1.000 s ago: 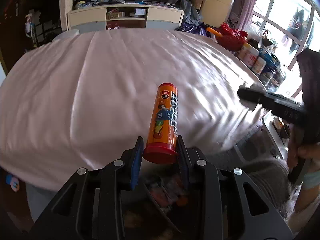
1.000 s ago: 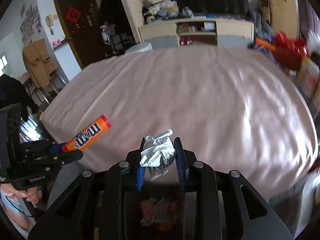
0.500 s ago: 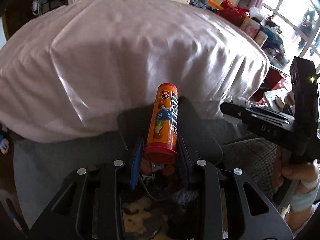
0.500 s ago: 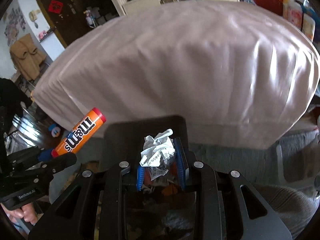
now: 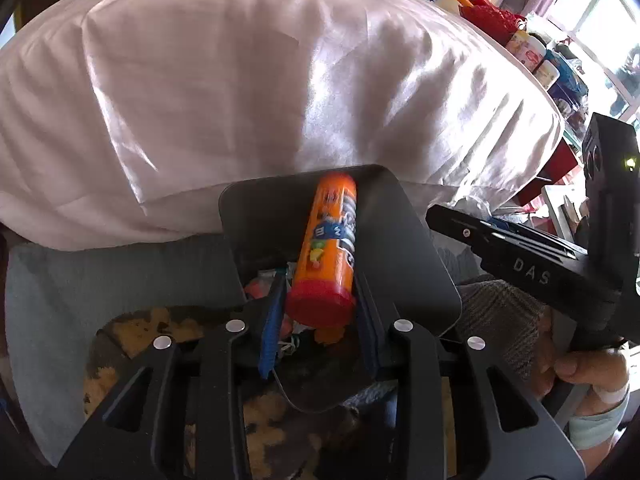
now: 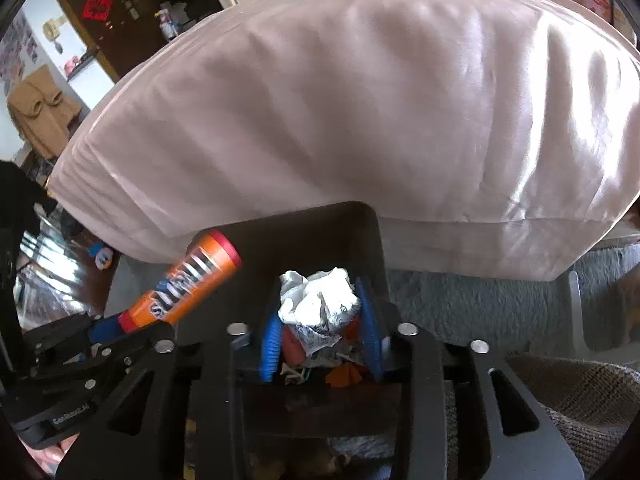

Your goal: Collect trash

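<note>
Big bed with a shiny pale pink sheet (image 5: 248, 80) fills the upper part of both views. Grey carpet (image 6: 460, 304) below its edge. Dark grey rectangular plastic bin (image 5: 264, 232) sits on the floor just in front of the bed, open top, mixed scraps inside: orange, red and white bits, hard to tell apart.

Left gripper (image 5: 320, 316), black with blue pads, clamps the red-capped end of an orange cylindrical candy tube (image 5: 330, 248); the tube points forward over the bin opening, tilted slightly right. Same tube shows in the right wrist view, angled up to the right over the bin's left rim.

Right gripper (image 6: 320, 328), same build, fingers narrow, pinching a crumpled white printed paper ball (image 6: 318, 300) directly above the bin contents.
</note>
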Demonstrator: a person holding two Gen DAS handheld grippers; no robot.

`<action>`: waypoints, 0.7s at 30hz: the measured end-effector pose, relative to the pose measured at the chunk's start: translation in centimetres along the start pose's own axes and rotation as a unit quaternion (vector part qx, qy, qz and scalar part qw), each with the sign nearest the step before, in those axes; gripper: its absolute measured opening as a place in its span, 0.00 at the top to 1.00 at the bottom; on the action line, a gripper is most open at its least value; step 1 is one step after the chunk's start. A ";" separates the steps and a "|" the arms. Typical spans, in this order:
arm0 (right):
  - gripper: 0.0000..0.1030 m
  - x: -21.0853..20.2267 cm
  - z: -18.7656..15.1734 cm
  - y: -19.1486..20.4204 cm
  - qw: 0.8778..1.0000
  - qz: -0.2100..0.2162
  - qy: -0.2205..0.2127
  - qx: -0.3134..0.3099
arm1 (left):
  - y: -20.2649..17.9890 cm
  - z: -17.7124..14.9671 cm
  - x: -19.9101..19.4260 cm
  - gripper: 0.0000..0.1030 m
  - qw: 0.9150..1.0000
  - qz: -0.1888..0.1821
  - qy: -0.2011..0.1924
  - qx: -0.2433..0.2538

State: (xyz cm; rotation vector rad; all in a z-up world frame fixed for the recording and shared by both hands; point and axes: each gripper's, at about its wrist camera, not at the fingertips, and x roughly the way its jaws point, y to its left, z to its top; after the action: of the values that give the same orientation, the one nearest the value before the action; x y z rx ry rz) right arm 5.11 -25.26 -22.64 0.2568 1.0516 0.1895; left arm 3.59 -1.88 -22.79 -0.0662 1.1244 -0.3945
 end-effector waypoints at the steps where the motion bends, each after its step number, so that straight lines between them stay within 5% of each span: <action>1: 0.52 -0.1 0.1 -0.2 1.000 0.000 -0.003 0.003 | 0.0 0.0 0.0 0.65 1.000 0.000 0.001 0.001; 6: 0.45 -0.5 0.4 -0.5 1.000 0.002 -0.014 0.008 | 0.1 0.1 -0.2 0.57 1.000 0.002 -0.004 0.003; 12: 0.02 -3.0 1.2 -1.4 0.997 -0.023 -0.066 0.020 | 1.1 1.5 -3.6 0.21 0.997 0.039 -0.071 -0.012; 16: 0.03 -5.3 2.2 -1.4 0.994 -0.043 -0.096 0.026 | 1.3 2.9 -7.1 0.09 0.989 0.066 -0.131 -0.014; 21: 0.03 -9.2 3.9 -0.4 0.987 -0.054 -0.152 0.020 | 0.6 4.9 -11.8 0.08 0.975 0.100 -0.198 -0.004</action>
State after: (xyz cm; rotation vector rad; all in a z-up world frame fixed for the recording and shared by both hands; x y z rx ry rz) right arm 4.06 -28.64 -13.27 0.2551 0.7638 0.0281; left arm 3.69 2.00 -10.61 -0.0357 0.7298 -0.1835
